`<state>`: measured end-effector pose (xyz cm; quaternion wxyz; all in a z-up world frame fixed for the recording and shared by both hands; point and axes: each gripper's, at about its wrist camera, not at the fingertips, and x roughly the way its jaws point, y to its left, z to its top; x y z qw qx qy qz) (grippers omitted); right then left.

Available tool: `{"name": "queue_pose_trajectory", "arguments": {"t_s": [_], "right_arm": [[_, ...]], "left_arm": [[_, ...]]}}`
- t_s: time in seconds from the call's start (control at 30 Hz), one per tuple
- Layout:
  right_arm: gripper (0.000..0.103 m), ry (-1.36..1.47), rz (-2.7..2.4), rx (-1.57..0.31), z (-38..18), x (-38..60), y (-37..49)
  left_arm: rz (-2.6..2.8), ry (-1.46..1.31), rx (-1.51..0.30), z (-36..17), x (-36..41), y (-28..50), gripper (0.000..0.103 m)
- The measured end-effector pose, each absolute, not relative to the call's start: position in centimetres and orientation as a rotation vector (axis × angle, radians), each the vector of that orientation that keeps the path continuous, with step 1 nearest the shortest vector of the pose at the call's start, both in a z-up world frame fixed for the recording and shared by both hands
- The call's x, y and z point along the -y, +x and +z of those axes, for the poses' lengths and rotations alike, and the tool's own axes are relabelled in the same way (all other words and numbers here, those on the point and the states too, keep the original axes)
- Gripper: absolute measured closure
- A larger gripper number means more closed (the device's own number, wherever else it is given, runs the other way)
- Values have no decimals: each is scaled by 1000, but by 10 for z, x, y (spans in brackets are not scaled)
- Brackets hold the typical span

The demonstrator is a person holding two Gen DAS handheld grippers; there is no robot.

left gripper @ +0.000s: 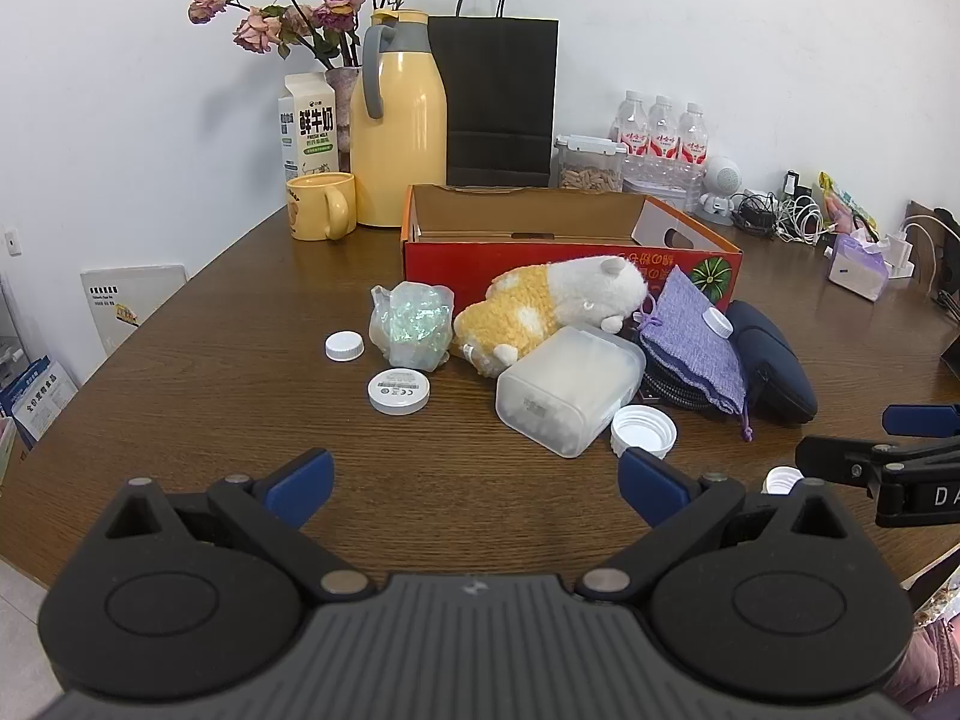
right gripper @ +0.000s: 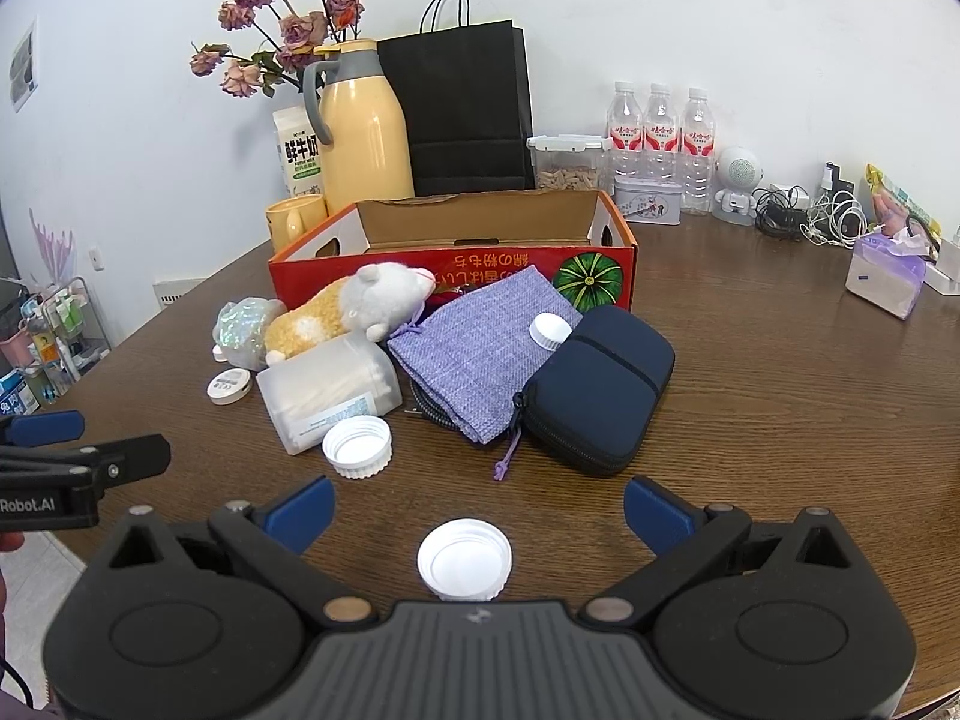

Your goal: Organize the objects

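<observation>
An open red cardboard box [left gripper: 570,258] [right gripper: 456,267] stands mid-table. In front of it lie a plush hamster [left gripper: 552,306] [right gripper: 348,309], a clear plastic tub [left gripper: 570,390] [right gripper: 330,393], a purple pouch [left gripper: 696,342] [right gripper: 480,348], a dark blue case [left gripper: 774,360] [right gripper: 600,390], a crinkly bag [left gripper: 411,324], a white disc [left gripper: 399,391] and several white caps [right gripper: 465,558] [right gripper: 357,447]. My left gripper [left gripper: 477,489] is open and empty. My right gripper [right gripper: 480,516] is open with a white cap lying between its fingers on the table.
At the back stand a yellow thermos [left gripper: 399,120], mug [left gripper: 321,204], milk carton [left gripper: 307,126], flowers, a black paper bag [left gripper: 498,102], a snack container, water bottles [right gripper: 660,138], cables and a tissue pack [right gripper: 888,276]. The table edge curves away at left.
</observation>
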<state>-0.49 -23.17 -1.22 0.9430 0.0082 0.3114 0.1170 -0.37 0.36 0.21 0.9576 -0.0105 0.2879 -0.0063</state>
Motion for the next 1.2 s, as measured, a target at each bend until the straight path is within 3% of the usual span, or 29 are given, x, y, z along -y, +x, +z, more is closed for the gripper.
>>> {"name": "queue_pose_trajectory", "arguments": {"t_s": [1.2], "right_arm": [[0, 20, 239, -637, -14, 232, -4]], "left_arm": [[-14, -21, -585, 6, -6, -3, 0]]}}
